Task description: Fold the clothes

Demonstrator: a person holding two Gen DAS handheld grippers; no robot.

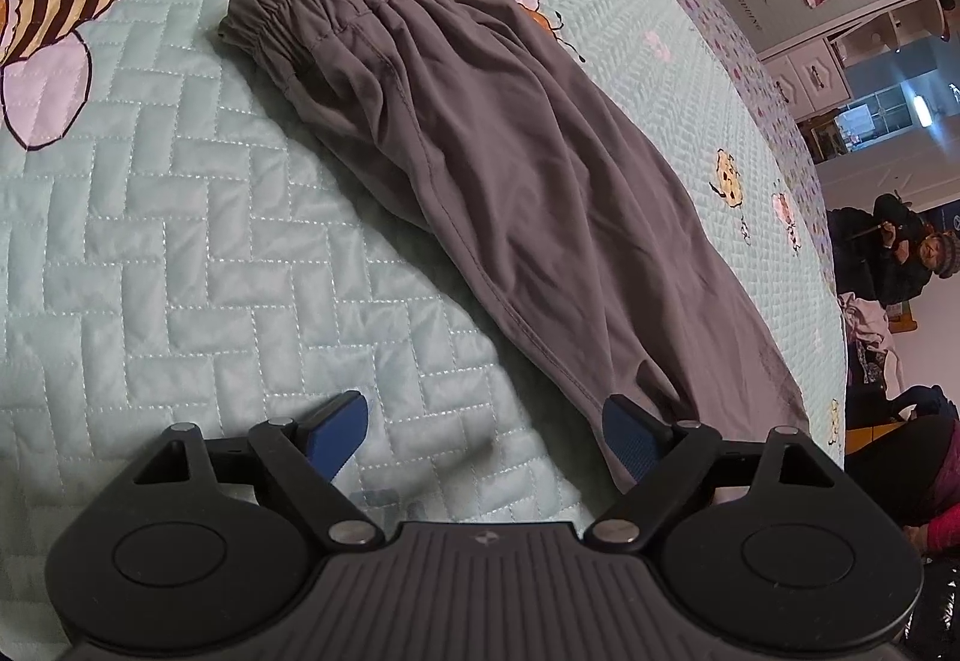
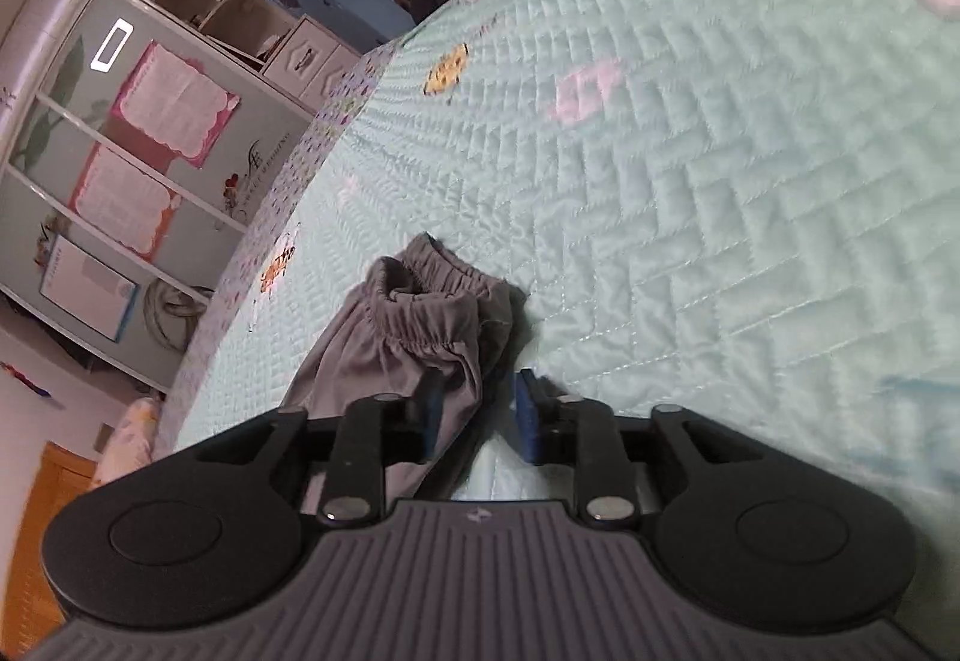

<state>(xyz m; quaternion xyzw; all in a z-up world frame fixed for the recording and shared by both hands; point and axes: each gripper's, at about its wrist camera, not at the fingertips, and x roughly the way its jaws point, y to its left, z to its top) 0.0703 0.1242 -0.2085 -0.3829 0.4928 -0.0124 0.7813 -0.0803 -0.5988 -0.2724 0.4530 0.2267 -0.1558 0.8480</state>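
Grey trousers [image 1: 480, 169] lie lengthwise on the bed's pale green quilt [image 1: 180, 241], legs stacked, elastic waistband bunched and creased. The left hand-held gripper [image 1: 486, 433] is spread wide at the leg end; the right hand-held gripper [image 2: 477, 409] stands partly parted at the waistband, cloth between its fingers, pinching nothing.

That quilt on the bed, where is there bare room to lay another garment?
Free: the quilt left of the grey trousers, below the bee print. Crowded: the strip at the trousers' cuff, beside the left gripper.
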